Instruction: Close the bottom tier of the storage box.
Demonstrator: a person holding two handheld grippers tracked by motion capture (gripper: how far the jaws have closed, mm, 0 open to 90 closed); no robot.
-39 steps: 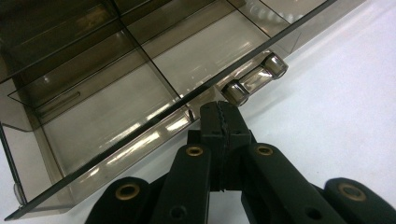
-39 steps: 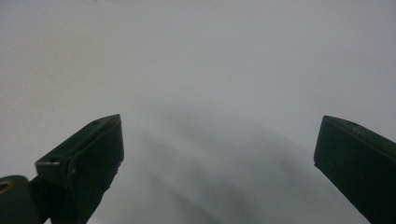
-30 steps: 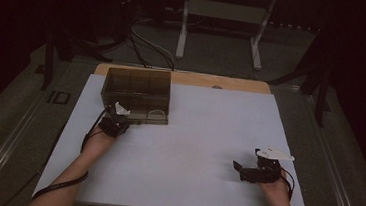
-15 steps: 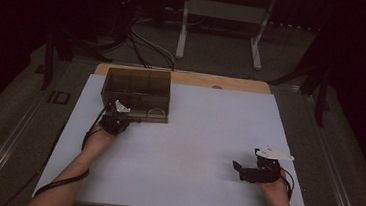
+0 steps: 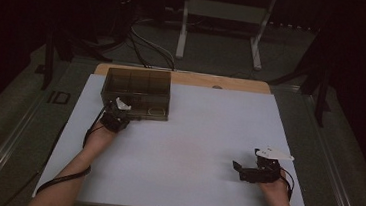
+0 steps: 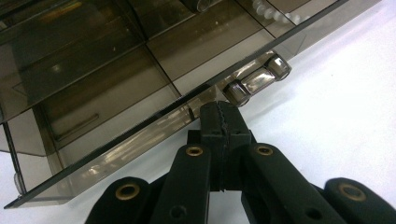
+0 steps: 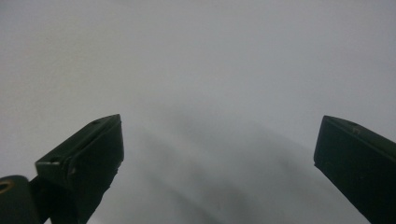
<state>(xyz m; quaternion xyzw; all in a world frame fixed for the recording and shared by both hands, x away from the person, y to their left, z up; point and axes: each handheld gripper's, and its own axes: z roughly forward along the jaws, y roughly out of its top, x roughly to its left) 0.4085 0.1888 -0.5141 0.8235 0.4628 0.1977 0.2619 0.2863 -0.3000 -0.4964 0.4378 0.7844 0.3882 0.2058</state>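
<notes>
The right hand-held gripper (image 5: 243, 170) sits low on the white bench (image 5: 192, 149), well apart from the box and toward the near right corner, its jaws spread wide with nothing between them; its own view looks along them at bare white surface. The left hand-held gripper (image 5: 118, 113) is the one that matters: it is right at the box (image 5: 136, 93), its tip against the near wall close to the box's left end. In the left gripper view its jaws (image 6: 219, 126) are pressed together, toothed faces meeting, and they look to be pinching the lower front edge of the lid or wall, though I cannot tell for sure that any plastic lies between them. Just beside the tip, to its right in that view, sits the clear latch (image 6: 257, 80) on that same edge.

So the box lies straight ahead of the left hand-held gripper, touching it, with its long axis running across the bench, crosswise to the gripper's reach. The next move, I would judge, turns on that front edge: lift or pull there.

The box is smoky, see-through plastic, rectangular, split by partitions into several compartments; a pale ring-like thing shows faintly in the near right one
</notes>
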